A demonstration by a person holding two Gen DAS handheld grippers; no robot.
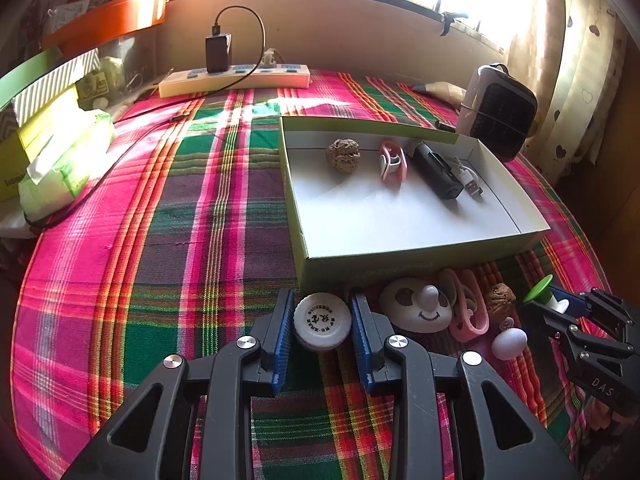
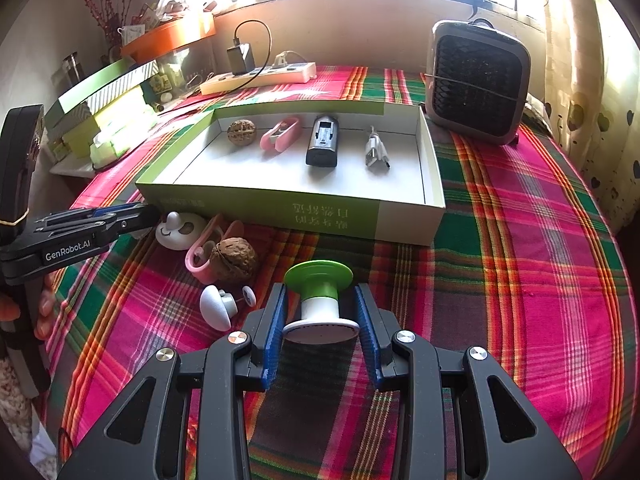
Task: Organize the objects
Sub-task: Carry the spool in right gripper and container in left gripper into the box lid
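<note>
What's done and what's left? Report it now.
Done: a walnut, pink clip, black battery and USB cable lie in the box. In hand: the left gripper clamps a white cap; the right gripper clamps a green-topped stamp. Left on the cloth: smiley disc, second clip, second walnut, white egg-shaped piece.
</note>
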